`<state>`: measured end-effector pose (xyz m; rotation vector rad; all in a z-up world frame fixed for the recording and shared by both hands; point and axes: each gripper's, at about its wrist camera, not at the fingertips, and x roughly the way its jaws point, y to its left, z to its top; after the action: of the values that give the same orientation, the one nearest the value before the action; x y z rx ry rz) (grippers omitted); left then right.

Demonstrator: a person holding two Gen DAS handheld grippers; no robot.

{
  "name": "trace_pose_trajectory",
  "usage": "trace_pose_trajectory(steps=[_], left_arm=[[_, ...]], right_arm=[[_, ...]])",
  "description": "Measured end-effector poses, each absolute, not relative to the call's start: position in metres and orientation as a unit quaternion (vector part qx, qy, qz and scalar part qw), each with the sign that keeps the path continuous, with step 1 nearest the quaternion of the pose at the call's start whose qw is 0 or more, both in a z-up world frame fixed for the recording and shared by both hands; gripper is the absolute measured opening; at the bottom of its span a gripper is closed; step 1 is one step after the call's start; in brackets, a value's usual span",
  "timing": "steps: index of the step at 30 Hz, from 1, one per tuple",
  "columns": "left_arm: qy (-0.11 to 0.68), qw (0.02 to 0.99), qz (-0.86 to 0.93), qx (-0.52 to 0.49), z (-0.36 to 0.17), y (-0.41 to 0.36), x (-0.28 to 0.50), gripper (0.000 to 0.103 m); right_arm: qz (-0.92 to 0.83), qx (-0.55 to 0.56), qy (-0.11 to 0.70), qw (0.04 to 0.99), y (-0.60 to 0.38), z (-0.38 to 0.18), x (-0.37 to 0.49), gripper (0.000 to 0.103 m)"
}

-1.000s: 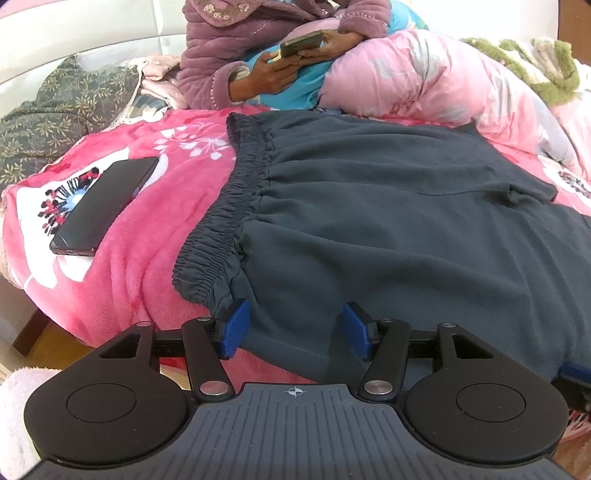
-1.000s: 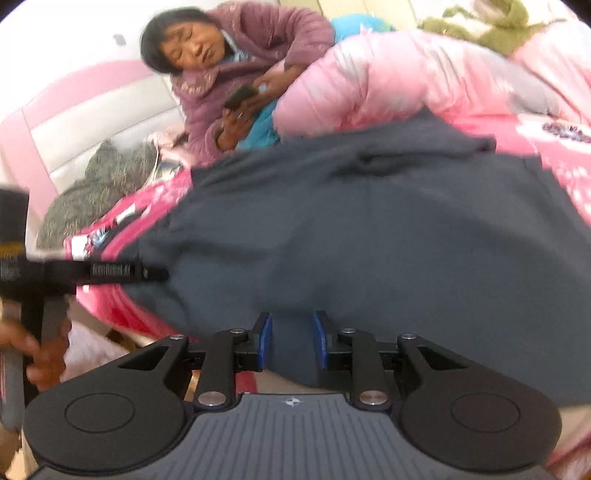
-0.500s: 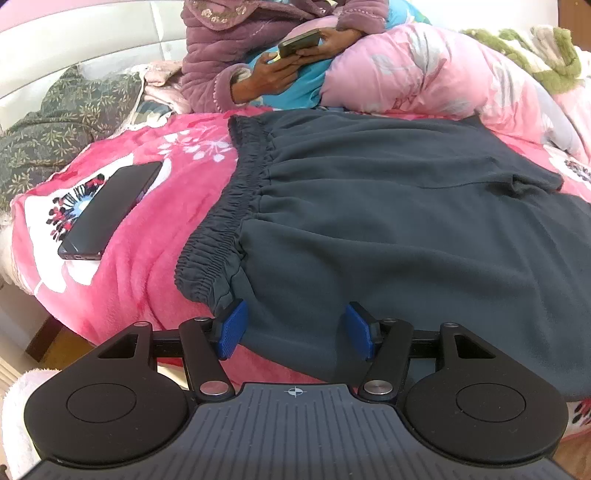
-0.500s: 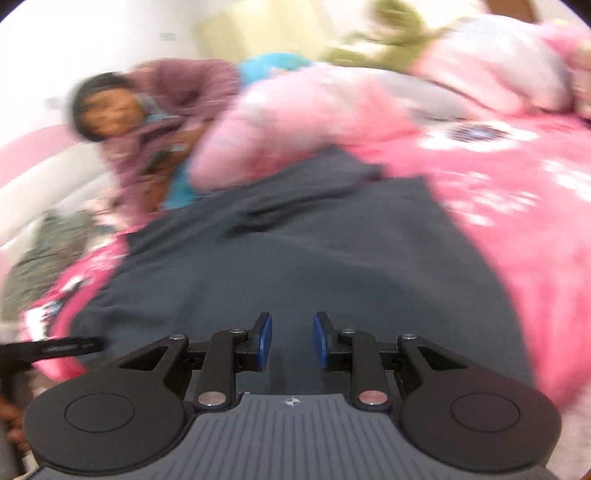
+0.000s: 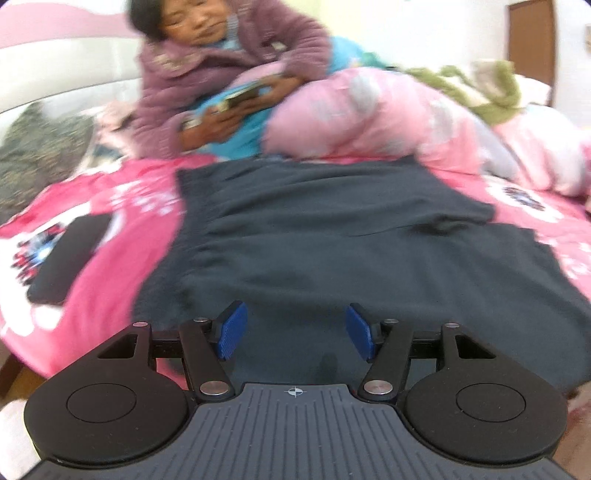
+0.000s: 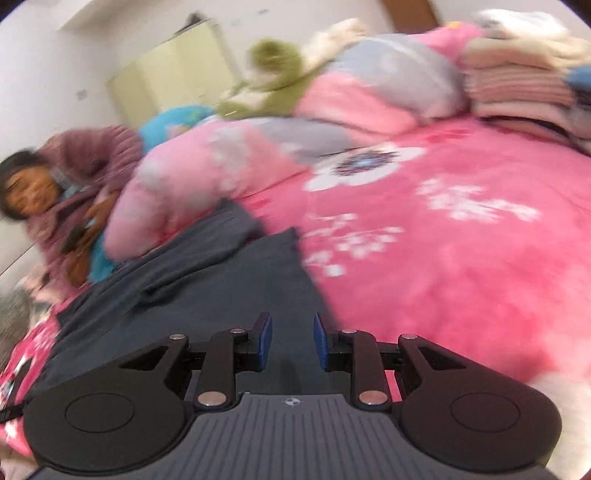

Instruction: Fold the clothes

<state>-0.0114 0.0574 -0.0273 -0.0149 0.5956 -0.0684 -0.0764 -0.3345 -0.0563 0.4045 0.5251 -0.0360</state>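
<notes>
Near the bed's front edge, both tools, left spread wide and right narrowly apart, have let go of the dark trousers and lifted; next fold pending.

White walls, brown door, pale wardrobe, padded white headboard.

Dark trousers and a phone lie on the pink bed.

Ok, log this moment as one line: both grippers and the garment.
garment: dark trousers flat on pink blanket | left gripper: open, over near edge | right gripper: narrow gap, over trousers, grip unclear | fold: not done
</notes>
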Motion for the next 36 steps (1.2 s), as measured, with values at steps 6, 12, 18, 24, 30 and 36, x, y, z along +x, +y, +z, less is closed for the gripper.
trace_pose_trajectory(steps=[6,12,18,24,30,36], left_arm=[[0.313,0.947,-0.068,0.021,-0.044,0.028,-0.001,0.06],[0.327,0.942,-0.071,0.034,-0.057,0.026,0.009,0.061],[0.329,0.941,-0.068,0.039,-0.059,0.023,0.011,0.063],[0.33,0.941,-0.064,0.047,-0.058,0.022,0.014,0.064],[0.332,0.94,-0.06,0.05,-0.058,0.023,0.016,0.064],[0.332,0.94,-0.059,0.053,-0.058,0.023,0.016,0.064]], right_arm=[[0.026,0.113,0.247,0.962,-0.321,-0.037,-0.025,0.04],[0.03,0.093,0.299,0.949,-0.354,-0.044,0.051,0.045],[0.087,0.075,0.336,0.935,-0.363,-0.069,0.116,0.045],[0.107,0.077,0.328,0.935,-0.366,-0.086,0.135,0.002],[0.096,0.057,0.284,0.952,-0.363,-0.076,0.129,0.002],[0.08,0.036,0.298,0.95,-0.357,-0.083,0.138,0.002]])
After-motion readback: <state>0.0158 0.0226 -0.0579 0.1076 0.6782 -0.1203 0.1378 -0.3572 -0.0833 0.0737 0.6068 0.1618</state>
